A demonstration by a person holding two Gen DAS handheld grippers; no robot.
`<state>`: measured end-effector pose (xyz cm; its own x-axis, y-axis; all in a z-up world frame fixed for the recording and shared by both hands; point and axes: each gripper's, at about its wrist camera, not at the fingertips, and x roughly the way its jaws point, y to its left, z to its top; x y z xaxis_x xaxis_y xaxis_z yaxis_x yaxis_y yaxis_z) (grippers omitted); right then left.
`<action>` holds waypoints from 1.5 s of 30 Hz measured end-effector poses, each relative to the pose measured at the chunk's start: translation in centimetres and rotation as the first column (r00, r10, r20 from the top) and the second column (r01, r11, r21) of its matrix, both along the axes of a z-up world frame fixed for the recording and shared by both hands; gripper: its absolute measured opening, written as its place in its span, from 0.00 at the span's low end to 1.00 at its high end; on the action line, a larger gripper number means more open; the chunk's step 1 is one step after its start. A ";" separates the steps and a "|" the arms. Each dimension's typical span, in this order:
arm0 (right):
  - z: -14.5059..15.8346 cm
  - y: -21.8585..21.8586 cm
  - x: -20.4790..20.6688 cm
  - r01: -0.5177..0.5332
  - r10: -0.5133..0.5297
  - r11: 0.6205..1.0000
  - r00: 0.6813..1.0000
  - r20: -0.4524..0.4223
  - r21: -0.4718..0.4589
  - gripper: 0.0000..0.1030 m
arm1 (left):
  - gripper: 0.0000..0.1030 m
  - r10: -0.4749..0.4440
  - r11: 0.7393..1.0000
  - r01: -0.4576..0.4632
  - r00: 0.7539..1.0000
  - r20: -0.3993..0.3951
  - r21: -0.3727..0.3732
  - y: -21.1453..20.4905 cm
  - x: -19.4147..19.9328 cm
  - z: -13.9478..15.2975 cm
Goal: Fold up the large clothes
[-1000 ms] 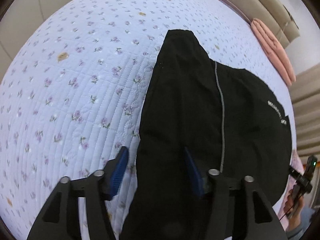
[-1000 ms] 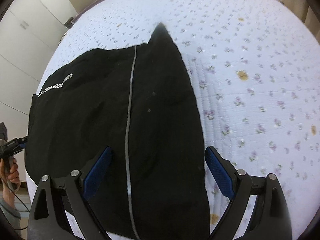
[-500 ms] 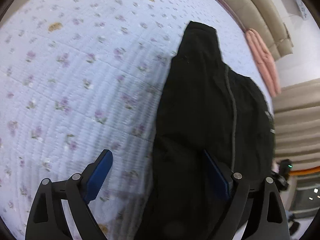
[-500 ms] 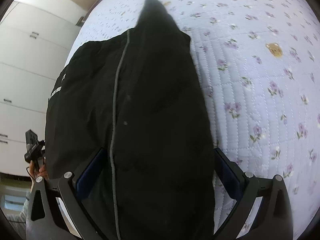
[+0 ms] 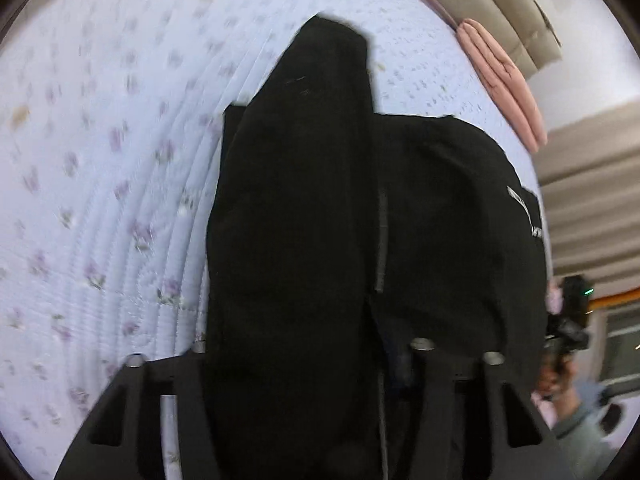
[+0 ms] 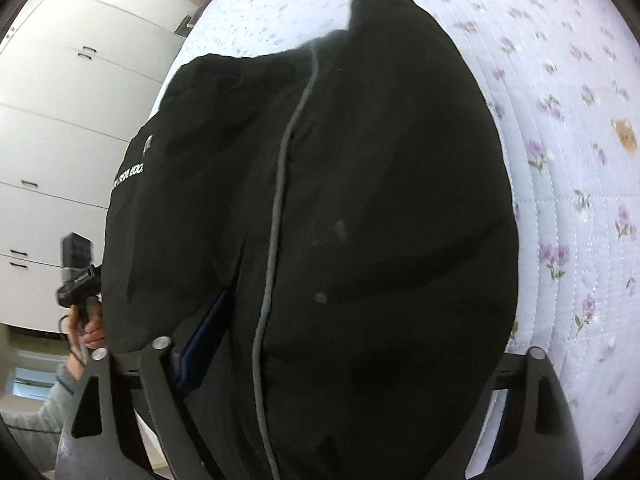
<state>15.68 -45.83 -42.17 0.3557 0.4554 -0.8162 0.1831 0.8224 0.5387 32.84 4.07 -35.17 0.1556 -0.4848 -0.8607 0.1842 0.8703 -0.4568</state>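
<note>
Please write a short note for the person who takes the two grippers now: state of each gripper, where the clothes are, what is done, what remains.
Left gripper: jaws have just been closing, a fold of the black garment bunched between the fingers; grip looks taken.
Right gripper: jaws have just been closing around the garment's near edge; firm hold unclear.
Garment: on the floral quilt, partly folded lengthwise, grey stripe on top.
Left to do: confirm both grips, lift near edge, fold over, smooth.
</note>
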 end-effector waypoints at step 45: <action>7.5 17.0 -30.8 -0.025 0.009 0.982 0.996 -0.089 -0.185 0.47 | 0.28 0.252 0.961 -0.259 0.965 -0.076 -0.101 14.5 -31.3 2.4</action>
